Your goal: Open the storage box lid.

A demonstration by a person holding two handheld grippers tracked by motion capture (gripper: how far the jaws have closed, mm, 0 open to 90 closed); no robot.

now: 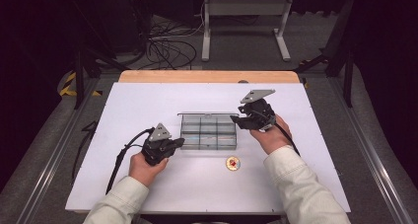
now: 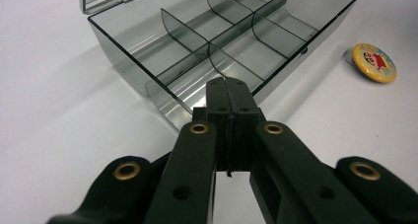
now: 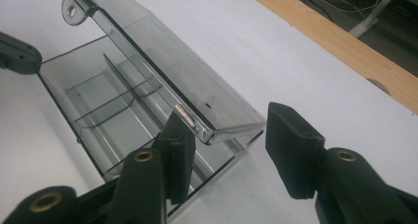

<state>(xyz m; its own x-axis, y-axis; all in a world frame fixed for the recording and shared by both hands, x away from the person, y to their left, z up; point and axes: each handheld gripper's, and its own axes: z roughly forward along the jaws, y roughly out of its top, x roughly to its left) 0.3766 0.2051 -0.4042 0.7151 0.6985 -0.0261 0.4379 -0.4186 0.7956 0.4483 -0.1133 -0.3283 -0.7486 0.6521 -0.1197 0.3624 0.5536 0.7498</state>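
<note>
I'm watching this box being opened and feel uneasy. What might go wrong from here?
The lid stands raised, with the right gripper open around its corner and not clamping it, so it may drop shut. The left gripper, shut, only rests at the edge of the clear box, which might slide on the smooth table. The badge lies loose nearby and may get knocked.

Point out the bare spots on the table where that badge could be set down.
Bare: the white table left of the clear box, the strip behind its lid, and the near edge by the badge. Crowded: both box ends, by the left gripper and right gripper.
</note>
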